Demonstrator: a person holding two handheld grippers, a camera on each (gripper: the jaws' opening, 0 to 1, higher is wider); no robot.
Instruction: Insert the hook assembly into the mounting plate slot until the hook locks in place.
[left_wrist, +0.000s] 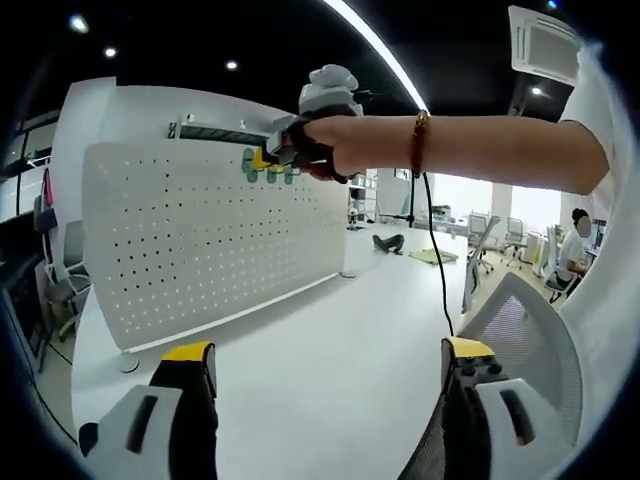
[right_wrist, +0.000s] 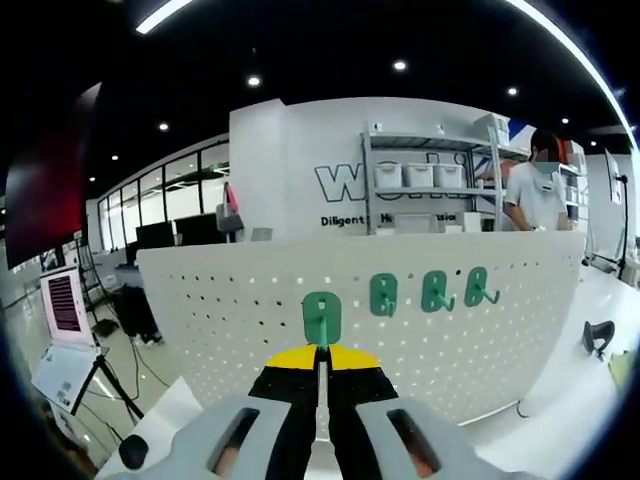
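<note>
The right gripper (right_wrist: 320, 375), jaws closed on the green plastic hook (right_wrist: 321, 318), is pressing it against the white perforated pegboard (right_wrist: 220, 310); locking looks unfinished. The left gripper (left_wrist: 325, 365) is hanging wide open, empty.

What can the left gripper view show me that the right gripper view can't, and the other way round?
Left gripper view alone: the left gripper, jaws wide apart with nothing between them, a mesh office chair, and the person's forearm reaching to the board.

Right gripper view alone: the right gripper shut on a green hook against the board, and a shelf of white bins behind.

Both: the white pegboard and the mounted green hooks.
</note>
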